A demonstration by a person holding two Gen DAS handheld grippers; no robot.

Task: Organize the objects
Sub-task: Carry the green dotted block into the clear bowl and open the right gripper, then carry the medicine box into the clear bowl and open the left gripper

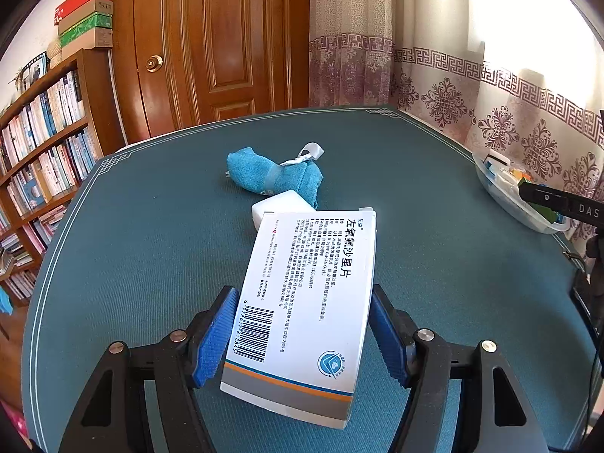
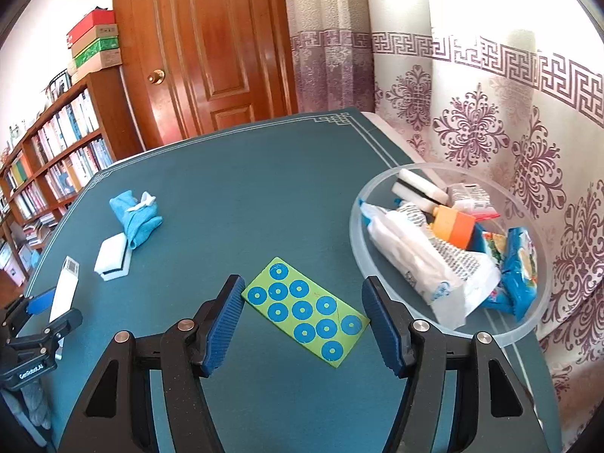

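Note:
My left gripper (image 1: pixel 305 290) is shut on a white medicine box (image 1: pixel 305 302) with black print and a barcode, its blue pads pressing the box's two long sides above the table. From the right wrist view this gripper (image 2: pixel 41 309) and the box (image 2: pixel 66 290) are at the far left. My right gripper (image 2: pixel 304 287) is open above a green card with blue circles (image 2: pixel 305 309), which lies flat on the green table mat (image 2: pixel 245 207). A rolled blue towel (image 2: pixel 136 215) and a white sponge block (image 2: pixel 113 258) lie further left.
A clear plastic bowl (image 2: pixel 377 188) at the right table edge holds several packets, a white bag and an orange box. A patterned curtain (image 2: pixel 490 132) hangs right behind it. A wooden door (image 2: pixel 211 45) and a bookshelf (image 2: pixel 56 151) stand beyond the table's far side.

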